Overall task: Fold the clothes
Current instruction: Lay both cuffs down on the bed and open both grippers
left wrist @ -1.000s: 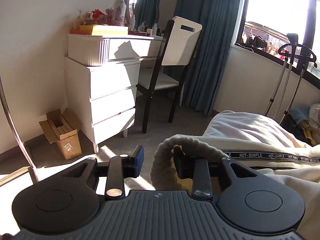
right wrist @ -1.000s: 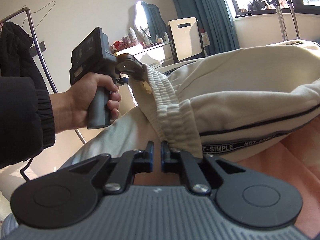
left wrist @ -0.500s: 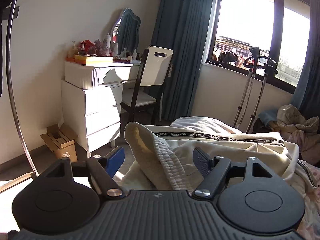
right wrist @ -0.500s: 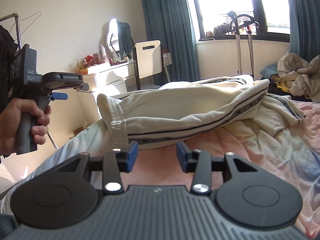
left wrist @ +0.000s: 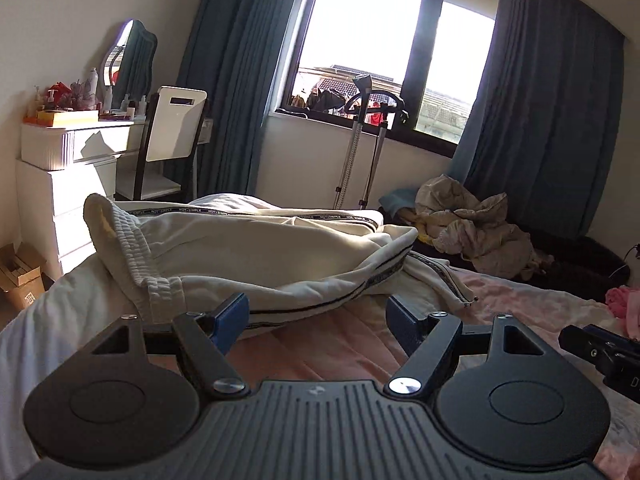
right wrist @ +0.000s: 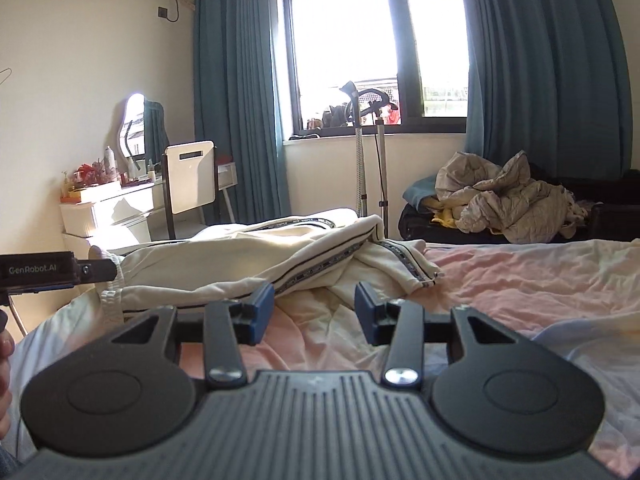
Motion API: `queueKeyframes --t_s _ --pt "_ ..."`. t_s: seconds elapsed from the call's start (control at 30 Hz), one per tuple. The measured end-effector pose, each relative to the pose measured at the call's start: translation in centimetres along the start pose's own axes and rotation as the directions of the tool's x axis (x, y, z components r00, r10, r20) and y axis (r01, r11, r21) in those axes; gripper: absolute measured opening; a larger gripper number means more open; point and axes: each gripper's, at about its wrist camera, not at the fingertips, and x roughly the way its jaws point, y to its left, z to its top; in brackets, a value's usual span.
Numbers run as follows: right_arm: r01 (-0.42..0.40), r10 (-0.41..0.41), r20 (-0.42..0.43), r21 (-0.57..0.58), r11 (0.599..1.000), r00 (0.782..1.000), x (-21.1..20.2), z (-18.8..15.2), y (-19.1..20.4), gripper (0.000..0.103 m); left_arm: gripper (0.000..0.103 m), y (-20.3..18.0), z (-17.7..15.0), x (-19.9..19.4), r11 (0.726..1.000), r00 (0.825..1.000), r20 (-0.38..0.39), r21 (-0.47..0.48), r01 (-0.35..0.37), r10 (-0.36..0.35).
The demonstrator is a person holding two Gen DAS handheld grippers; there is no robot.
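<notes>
cream trousers [left wrist: 256, 248] with "not-simple" tape, left tongs [left wrist: 316, 320] wide, right tongs [right wrist: 315, 308] opening, empty

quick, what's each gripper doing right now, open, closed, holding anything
Left gripper: open, nothing between its pads; the cream trousers lie beyond it on the bed.
Right gripper: jaws opening, nothing between them.

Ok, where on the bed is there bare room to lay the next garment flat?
Free: the pink bedspread right of the cream trousers, out to the bed's far edge, and the strip between the trousers and the right gripper. Crowded: the left half, under the trousers.
</notes>
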Motion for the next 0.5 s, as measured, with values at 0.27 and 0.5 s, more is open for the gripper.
queueKeyframes --t_s 0.27,0.5 --pt "0.093 -0.095 0.009 0.119 0.989 0.995 -0.3 -2.3 -5.2 0.052 0.082 -2.0 -4.6 0.9 0.995 0.997 0.071 0.101 -0.024 0.017" --pt "0.13 -0.129 -0.015 0.12 0.984 0.991 0.7 -3.0 -4.8 0.052 0.085 -2.5 -5.9 0.9 0.99 0.996 0.09 0.142 -0.008 -0.005"
